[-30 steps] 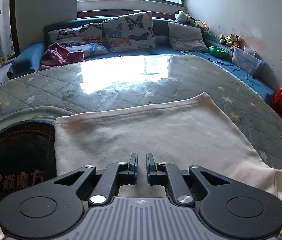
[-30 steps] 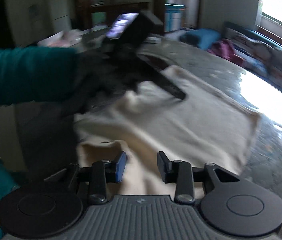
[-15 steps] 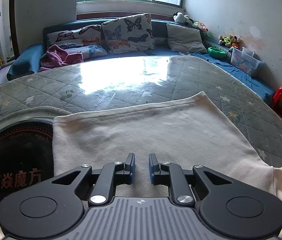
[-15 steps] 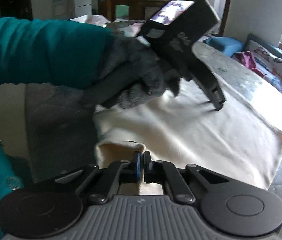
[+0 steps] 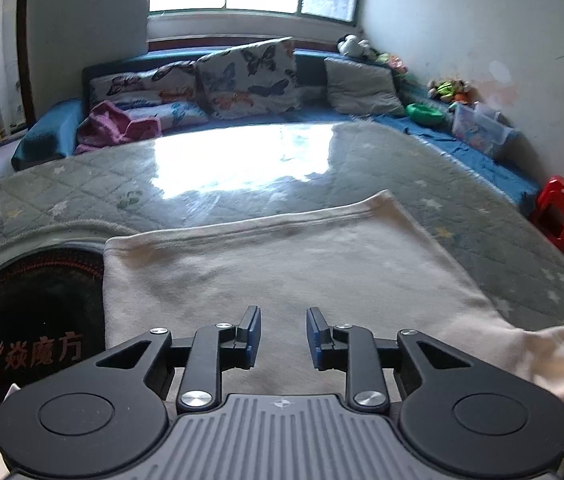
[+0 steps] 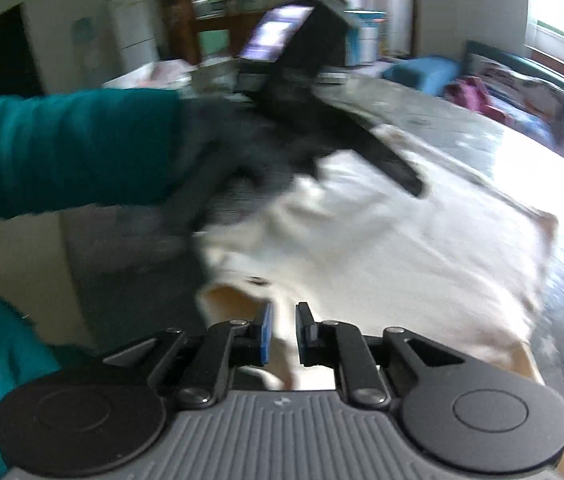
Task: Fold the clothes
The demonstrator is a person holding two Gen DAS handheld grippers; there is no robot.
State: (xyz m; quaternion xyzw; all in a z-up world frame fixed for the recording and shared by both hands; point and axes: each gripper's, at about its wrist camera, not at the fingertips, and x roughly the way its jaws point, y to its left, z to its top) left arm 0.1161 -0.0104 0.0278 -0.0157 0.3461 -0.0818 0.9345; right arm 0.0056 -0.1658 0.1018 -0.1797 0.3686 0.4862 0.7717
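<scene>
A cream garment (image 5: 302,264) lies flat on the quilted, glass-topped table (image 5: 241,168), one part trailing off at the right (image 5: 554,348). My left gripper (image 5: 284,334) hovers over its near edge, jaws open and empty. In the right wrist view the garment (image 6: 394,248) is blurred. My right gripper (image 6: 282,332) is slightly open just above a folded cream edge (image 6: 233,304), holding nothing. The left gripper also shows in that view (image 6: 398,172), held in a gloved hand over the cloth.
A dark round plate with red lettering (image 5: 29,320) lies under the glass at the left. A sofa with butterfly cushions (image 5: 249,76) and a pink cloth (image 5: 113,124) stands behind. A red stool (image 5: 560,208) stands at the right. A teal sleeve (image 6: 61,152) crosses the right wrist view.
My left gripper's jaws opened wider. My right gripper was shut on the garment's folded edge half a second ago and is now parted, having let go. The right view has swung and blurred.
</scene>
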